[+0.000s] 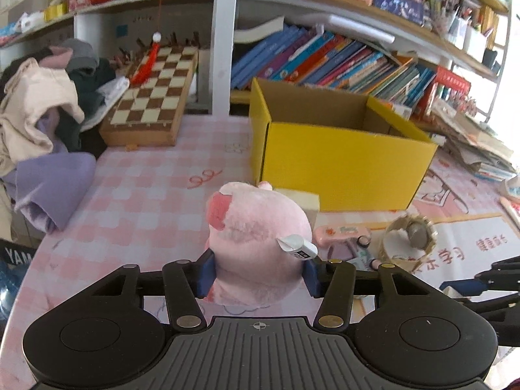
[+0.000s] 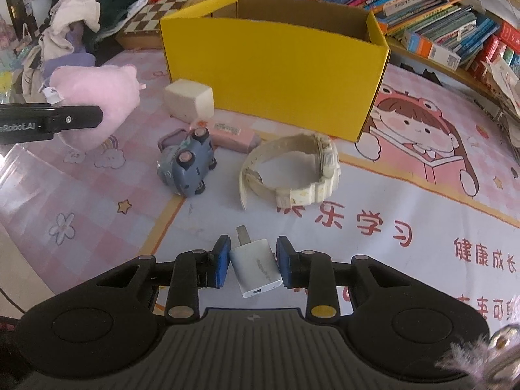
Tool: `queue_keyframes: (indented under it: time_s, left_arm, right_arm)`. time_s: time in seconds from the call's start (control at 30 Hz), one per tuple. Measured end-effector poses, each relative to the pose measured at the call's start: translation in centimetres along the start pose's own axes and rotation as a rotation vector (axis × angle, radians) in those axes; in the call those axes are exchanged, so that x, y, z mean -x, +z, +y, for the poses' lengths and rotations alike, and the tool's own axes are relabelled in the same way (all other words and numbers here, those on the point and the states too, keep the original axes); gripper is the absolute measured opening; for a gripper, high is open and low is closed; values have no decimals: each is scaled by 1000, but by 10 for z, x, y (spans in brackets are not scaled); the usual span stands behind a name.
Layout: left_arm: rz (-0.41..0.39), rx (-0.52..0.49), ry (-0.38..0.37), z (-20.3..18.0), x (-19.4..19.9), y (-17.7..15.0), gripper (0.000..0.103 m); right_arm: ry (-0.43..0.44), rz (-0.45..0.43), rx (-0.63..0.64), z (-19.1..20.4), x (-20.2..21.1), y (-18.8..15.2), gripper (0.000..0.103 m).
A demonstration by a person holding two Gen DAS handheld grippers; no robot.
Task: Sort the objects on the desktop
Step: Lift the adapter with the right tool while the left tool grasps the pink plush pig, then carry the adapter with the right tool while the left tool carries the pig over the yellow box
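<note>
My left gripper (image 1: 258, 276) is shut on a pink plush toy (image 1: 256, 227), held just above the mat in front of the yellow cardboard box (image 1: 341, 162); the toy also shows in the right wrist view (image 2: 94, 100). My right gripper (image 2: 253, 260) has its blue pads on both sides of a white USB charger (image 2: 255, 265) lying on the mat; the left pad touches it, the right is very close. Ahead lie a cream wristwatch (image 2: 292, 169), a blue toy car (image 2: 188, 165), a pink eraser case (image 2: 232, 135) and a beige block (image 2: 188, 99).
The open yellow box (image 2: 276, 74) stands at the back of the mat. A chessboard (image 1: 149, 94) and a pile of clothes (image 1: 42, 107) lie at the left. Shelves of books (image 1: 325, 61) run behind and to the right.
</note>
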State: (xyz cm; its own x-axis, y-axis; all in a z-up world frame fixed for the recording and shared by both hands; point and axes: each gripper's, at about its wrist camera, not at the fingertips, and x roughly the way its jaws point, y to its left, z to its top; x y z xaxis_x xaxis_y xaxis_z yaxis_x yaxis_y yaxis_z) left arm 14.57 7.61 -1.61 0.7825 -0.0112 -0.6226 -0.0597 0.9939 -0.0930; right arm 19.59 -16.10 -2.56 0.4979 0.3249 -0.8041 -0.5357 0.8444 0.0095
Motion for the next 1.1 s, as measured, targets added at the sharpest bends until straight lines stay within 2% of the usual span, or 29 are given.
queue_keyframes:
  time_s: [0.27,0.53,0.87,1.1]
  left_arm:
    - [-85,-31,-32,-9,23,9,51]
    - [-118,-66,-49,-19,25,23,51]
    - [-198,-129,-110,-39,10,70,51]
    - [-255,-180,-124,-59,-13,109,52]
  right_arm:
    - [-5,-47,-30,-5,16,11,29]
    - [-3,-105,-62,-19,29,32,29]
    - [-1,-241,-27,-49,44,92,29]
    - [1,-309,30,-75,39,143,29]
